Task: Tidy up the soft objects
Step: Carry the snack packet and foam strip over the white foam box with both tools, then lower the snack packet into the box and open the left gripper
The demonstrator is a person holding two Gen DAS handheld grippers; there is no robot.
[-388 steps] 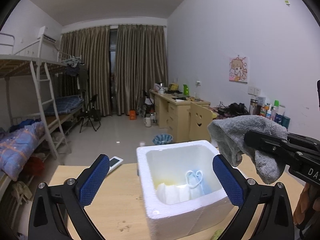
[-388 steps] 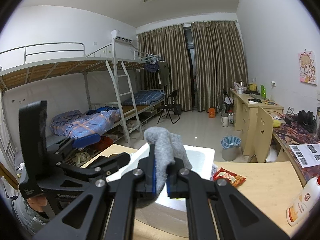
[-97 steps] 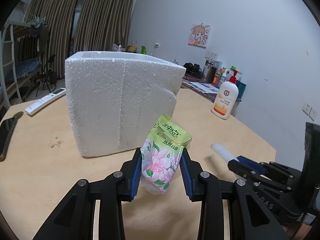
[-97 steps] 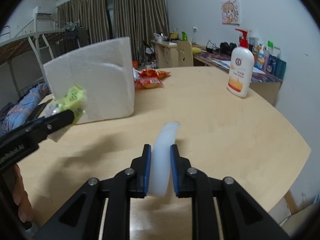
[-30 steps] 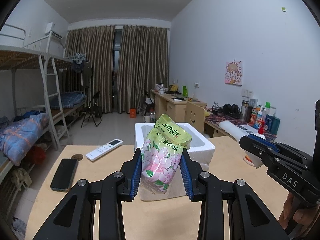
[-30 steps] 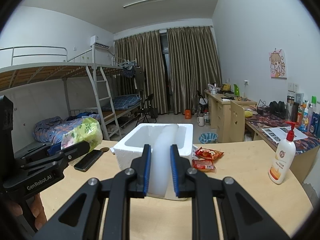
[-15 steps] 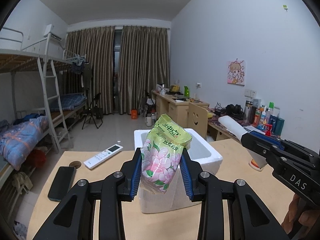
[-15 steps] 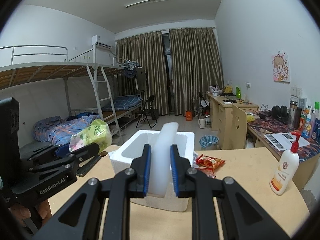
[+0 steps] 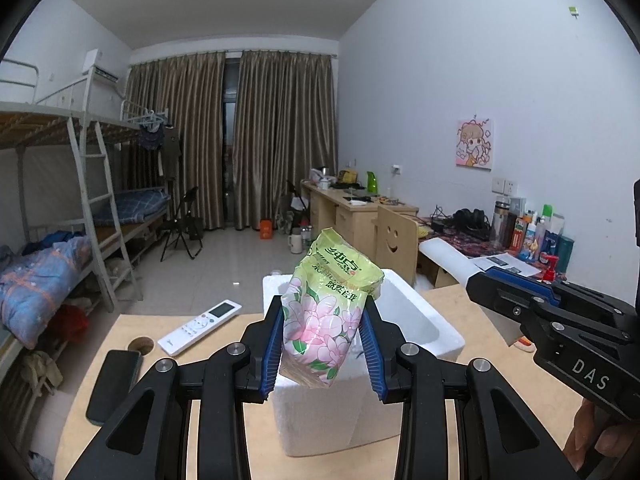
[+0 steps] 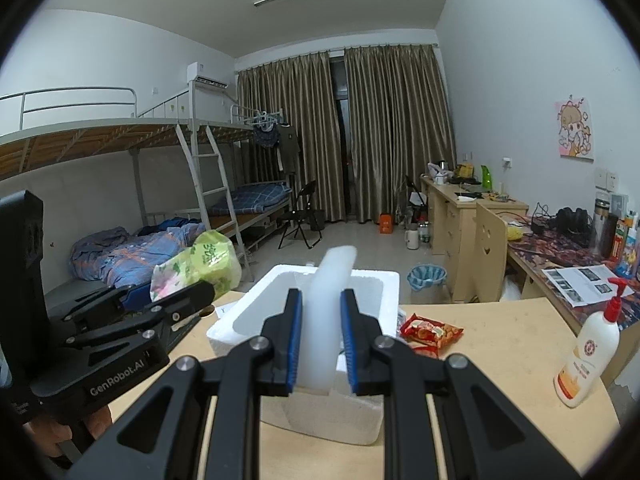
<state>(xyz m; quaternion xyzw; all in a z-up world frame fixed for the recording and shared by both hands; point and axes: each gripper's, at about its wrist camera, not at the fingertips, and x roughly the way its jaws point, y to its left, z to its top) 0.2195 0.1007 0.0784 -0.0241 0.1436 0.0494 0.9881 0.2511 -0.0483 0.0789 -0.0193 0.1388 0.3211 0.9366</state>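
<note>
Nearing the foam box (image 9: 416,320) since before; left claw (image 9: 323,344) still gripping tissue pack (image 9: 328,312).

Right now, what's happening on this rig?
A person is sorting soft items into the white foam box on the wooden table. The left tool is clamped on a green floral tissue pack; the right tool is clamped on a white foam strip. Both items are held in the air near the open box, neither inside it yet.
</note>
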